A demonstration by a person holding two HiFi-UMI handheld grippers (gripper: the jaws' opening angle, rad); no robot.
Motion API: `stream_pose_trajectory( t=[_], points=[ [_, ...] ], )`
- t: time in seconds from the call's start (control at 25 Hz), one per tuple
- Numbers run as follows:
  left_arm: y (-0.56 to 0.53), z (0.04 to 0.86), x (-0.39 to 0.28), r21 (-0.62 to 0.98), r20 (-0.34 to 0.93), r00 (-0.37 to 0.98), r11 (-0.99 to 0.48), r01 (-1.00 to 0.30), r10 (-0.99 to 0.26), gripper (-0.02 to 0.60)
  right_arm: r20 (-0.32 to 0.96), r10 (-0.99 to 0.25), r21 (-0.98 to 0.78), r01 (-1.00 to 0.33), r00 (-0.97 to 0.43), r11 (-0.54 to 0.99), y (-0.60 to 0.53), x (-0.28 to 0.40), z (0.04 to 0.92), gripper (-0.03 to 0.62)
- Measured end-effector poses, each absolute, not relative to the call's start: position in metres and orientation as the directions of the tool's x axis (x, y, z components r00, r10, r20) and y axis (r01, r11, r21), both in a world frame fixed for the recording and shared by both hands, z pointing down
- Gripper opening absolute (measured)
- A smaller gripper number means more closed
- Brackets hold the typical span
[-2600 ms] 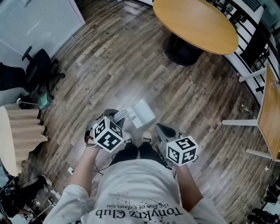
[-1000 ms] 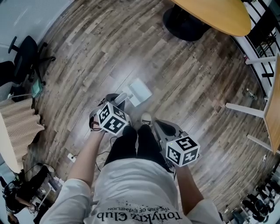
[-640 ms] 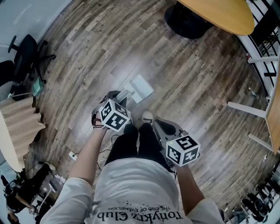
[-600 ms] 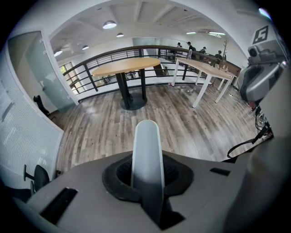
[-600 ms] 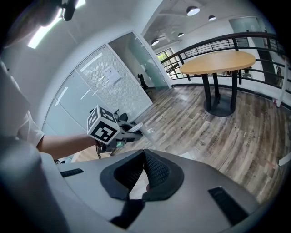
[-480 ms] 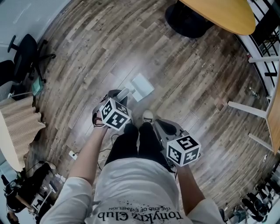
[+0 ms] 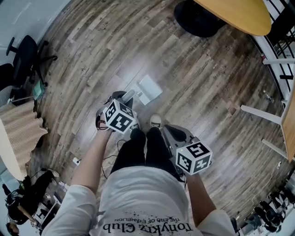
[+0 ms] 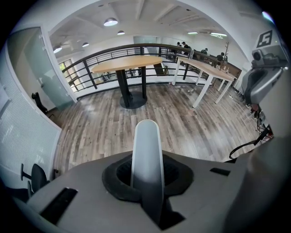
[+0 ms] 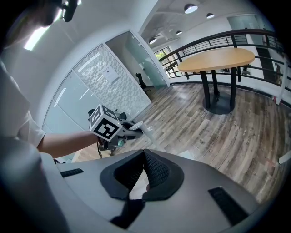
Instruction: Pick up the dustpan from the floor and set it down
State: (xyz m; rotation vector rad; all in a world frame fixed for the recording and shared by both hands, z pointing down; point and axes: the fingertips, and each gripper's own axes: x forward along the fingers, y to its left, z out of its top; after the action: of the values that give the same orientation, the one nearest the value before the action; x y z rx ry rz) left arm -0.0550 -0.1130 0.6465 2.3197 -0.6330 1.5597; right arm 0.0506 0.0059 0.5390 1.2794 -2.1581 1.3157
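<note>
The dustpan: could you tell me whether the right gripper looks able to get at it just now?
Probably yes, at the pan end: bare floor lies ahead of the right gripper toward the dustpan. The left gripper is shut on its handle, though.

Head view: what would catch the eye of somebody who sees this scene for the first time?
First, the black-and-white marker cubes near the picture's middle, one on the left gripper and one on the right gripper. Next, the pale dustpan just beyond the left gripper, whose jaws are closed on its handle, bright against the wooden floor. At the top right stands a round wooden table.
</note>
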Motion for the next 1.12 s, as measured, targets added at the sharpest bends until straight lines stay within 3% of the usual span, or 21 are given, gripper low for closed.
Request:
stream_pose_trajectory(
  t=[0.6, 1.12],
  points=[
    [-0.109, 0.652, -0.059, 0.010, 0.936, 0.312, -0.876, -0.483, -0.161, 0.078, 0.629, -0.536, -0.559, -0.806, -0.563, 0.191, -0.007, 0.049, 0.538, 0.023],
    [-0.096, 0.650, -0.064, 0.072, 0.940, 0.329, -0.886, -0.457, -0.094, 0.216, 0.626, -0.538, -0.560, -0.806, -0.564, 0.193, -0.002, 0.044, 0.535, 0.023]
  ],
)
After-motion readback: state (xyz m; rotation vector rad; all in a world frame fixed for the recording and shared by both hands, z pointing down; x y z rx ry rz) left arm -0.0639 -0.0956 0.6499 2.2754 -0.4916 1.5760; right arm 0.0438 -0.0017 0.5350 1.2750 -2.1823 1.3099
